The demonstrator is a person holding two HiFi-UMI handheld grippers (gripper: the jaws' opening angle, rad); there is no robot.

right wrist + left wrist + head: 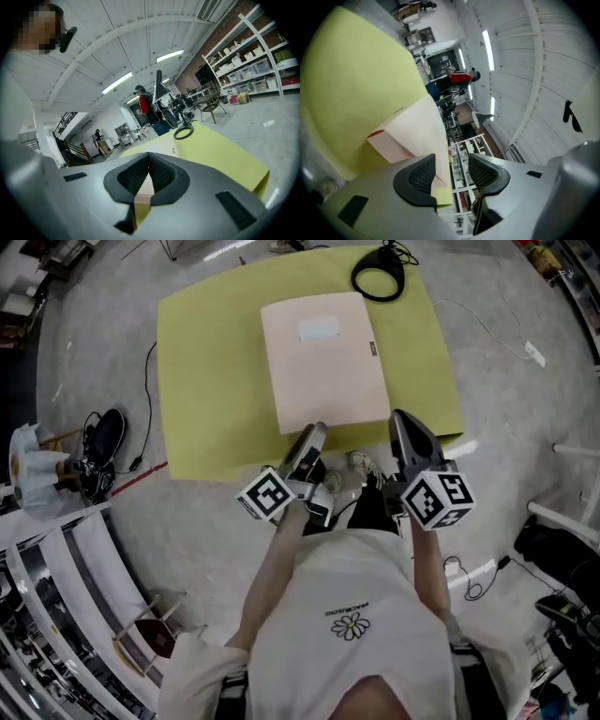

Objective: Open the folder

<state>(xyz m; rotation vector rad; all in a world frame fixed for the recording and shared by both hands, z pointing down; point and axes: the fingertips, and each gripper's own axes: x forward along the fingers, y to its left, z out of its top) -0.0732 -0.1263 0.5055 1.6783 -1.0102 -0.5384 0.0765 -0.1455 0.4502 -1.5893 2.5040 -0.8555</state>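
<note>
1. A yellow table (206, 381) stands in front of the person.
2. The pale pink folder (323, 371) lies flat and closed on it, with its near edge toward both claws.
3. The left gripper (452, 171) has its jaws wide apart and empty. It sits at the folder's near edge, toward the left corner.
4. The right gripper (149, 157) has its jaws pressed together on nothing. It is just beside the folder's near right corner.

No legible txt anywhere. Shirt print (345, 613) too small to read. Label (319, 329) on folder (328, 381): unreadable.
</note>
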